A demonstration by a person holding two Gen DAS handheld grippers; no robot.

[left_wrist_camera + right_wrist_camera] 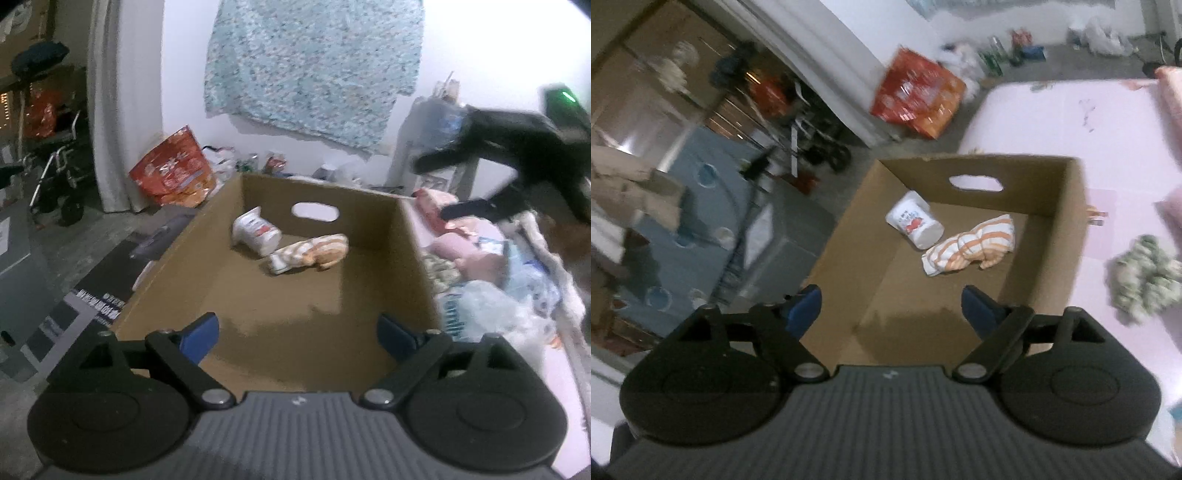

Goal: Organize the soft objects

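Note:
An open cardboard box (pixel 207 236) (pixel 1067 229) rests on a pink surface. Inside it lie a white soft pack with red print (pixel 256 230) (pixel 914 220) and an orange-and-white striped cloth (pixel 314 253) (pixel 975 245), side by side near the far wall. My left gripper (pixel 297 332) hovers over the box's near end, open and empty. My right gripper (pixel 890 308) stands open and empty above the box's near edge; in the left wrist view it appears blurred at the upper right, the right gripper (pixel 439 188) reaching over a heap of soft things (pixel 491 266).
A green-and-white crumpled cloth (pixel 1145 280) lies on the pink surface (pixel 1071 110) right of the box. An orange-red bag (pixel 173 173) (pixel 919 99) leans by the wall. A patterned blanket (pixel 314 66) hangs behind. Grey cases and a stroller stand on the floor at left.

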